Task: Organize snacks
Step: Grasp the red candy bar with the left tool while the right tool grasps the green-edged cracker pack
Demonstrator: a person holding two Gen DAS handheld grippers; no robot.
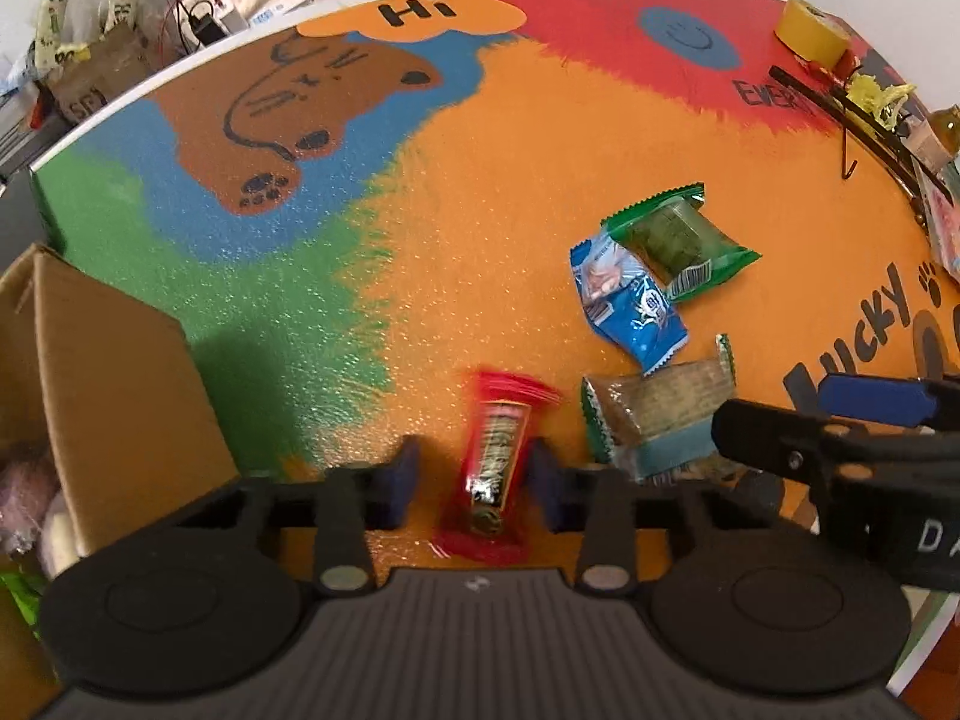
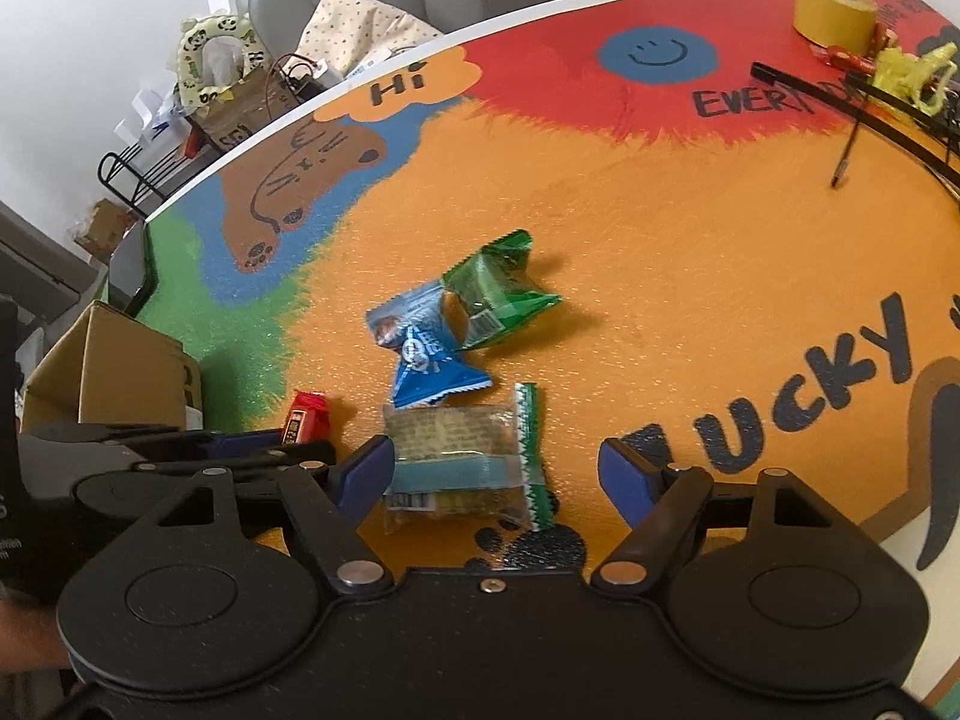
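Observation:
A red snack packet point(image 1: 495, 468) lies between the fingers of my left gripper point(image 1: 474, 474); it is blurred, the jaws stand apart around it with gaps on both sides. It also shows in the right wrist view point(image 2: 307, 417). My right gripper point(image 2: 498, 474) is open over a clear cracker packet with green ends point(image 2: 465, 456), its left finger touching it. That packet shows in the left wrist view point(image 1: 654, 414) too. A blue packet point(image 2: 423, 354) and a green packet point(image 2: 498, 294) lie just beyond. A cardboard box point(image 1: 108, 396) stands at the left.
The table point(image 2: 690, 276) has a bright painted mat. A yellow tape roll point(image 2: 831, 9), a black wire rack point(image 2: 852, 102) and small clutter sit at the far right. A chair and boxes stand beyond the far edge.

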